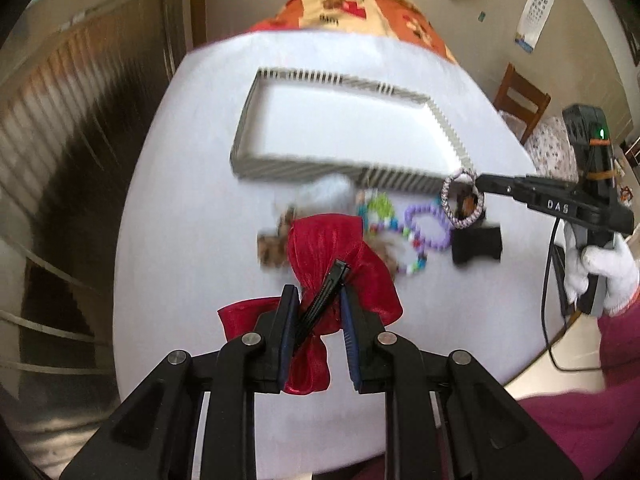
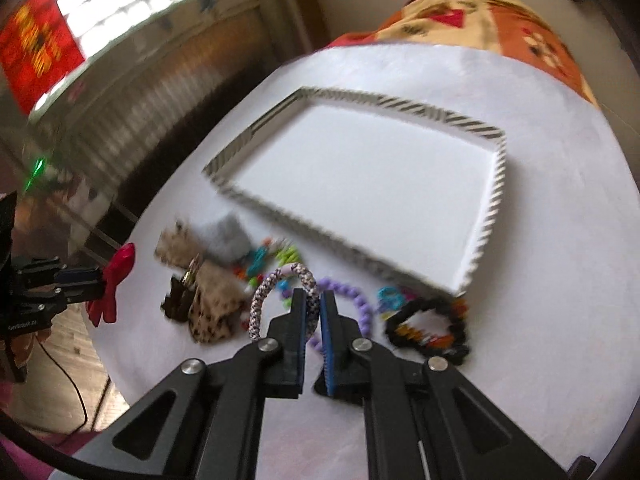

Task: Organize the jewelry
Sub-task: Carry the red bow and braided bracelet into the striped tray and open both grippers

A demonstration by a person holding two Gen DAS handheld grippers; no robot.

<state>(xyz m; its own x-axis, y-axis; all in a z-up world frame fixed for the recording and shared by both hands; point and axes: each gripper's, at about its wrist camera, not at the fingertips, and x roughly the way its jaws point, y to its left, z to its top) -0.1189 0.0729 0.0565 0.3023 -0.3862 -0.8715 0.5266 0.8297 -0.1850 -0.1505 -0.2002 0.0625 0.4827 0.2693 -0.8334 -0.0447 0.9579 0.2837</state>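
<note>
My left gripper (image 1: 318, 296) is shut on a red bow hair clip (image 1: 340, 252) and holds it above the white table; it also shows in the right wrist view (image 2: 112, 288). My right gripper (image 2: 314, 300) is shut on a braided purple-white hair tie (image 2: 276, 284), seen too in the left wrist view (image 1: 460, 200), near the tray's near corner. The striped-rim white tray (image 1: 312, 178) (image 2: 360, 256) lies empty behind the pile. The pile holds a purple bead bracelet (image 1: 426, 224) (image 2: 352, 296), a leopard bow (image 2: 212, 312) and a black-orange scrunchie (image 2: 428, 328).
The round white table (image 1: 200, 280) (image 2: 540, 240) drops off on all sides. A black bow (image 1: 476, 244) and a grey pouch (image 1: 328, 194) (image 2: 226, 236) lie in the pile. A wooden chair (image 1: 520, 100) stands at the right. A patterned cushion (image 1: 360, 4) sits behind the table.
</note>
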